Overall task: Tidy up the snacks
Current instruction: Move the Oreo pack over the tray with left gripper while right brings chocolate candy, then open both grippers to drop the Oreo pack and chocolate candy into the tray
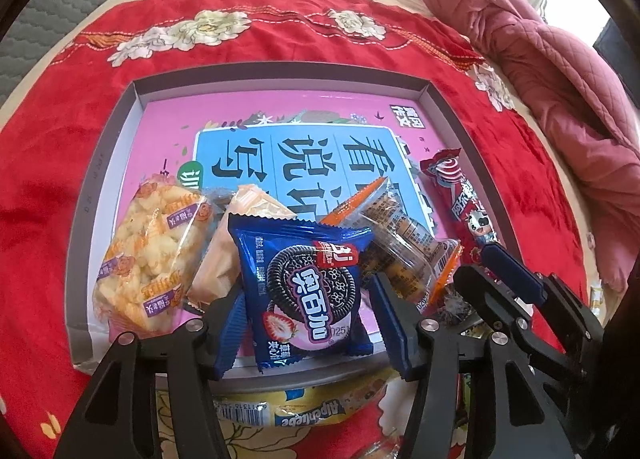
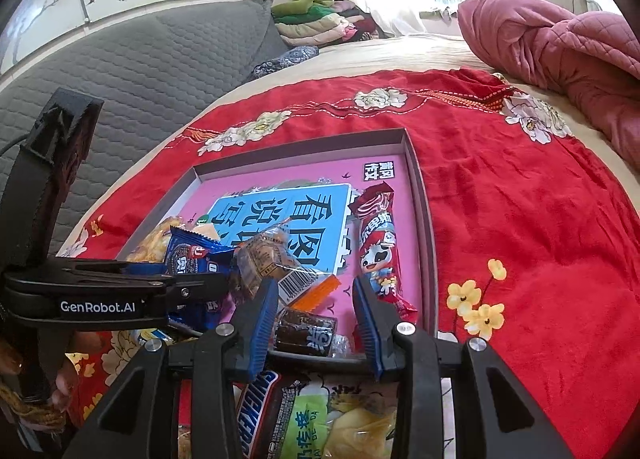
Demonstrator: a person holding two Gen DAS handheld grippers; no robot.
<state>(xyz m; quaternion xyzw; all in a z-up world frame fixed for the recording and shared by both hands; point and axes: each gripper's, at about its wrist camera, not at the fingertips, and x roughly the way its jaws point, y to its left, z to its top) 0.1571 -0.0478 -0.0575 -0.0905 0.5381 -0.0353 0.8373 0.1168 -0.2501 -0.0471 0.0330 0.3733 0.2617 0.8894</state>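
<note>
I see the shallow box [image 1: 434, 99] on the red blanket [image 1: 280, 19], lined with a pink booklet [image 1: 168, 139], holding a puffed-rice pack [image 1: 152, 255], a pale wafer pack [image 1: 224, 255], a clear-wrapped cake [image 1: 404, 247], a red milk-candy stick [image 1: 464, 199] and the blue cookie pack [image 1: 304, 287]. More snacks below the box edge are cut off by my fingers. My left gripper [image 1: 310, 315] straddles the cookie pack, pads apart from it. My right gripper [image 2: 316, 323] is narrowly parted around a dark wrapped candy [image 2: 306, 333], not pressing it
</note>
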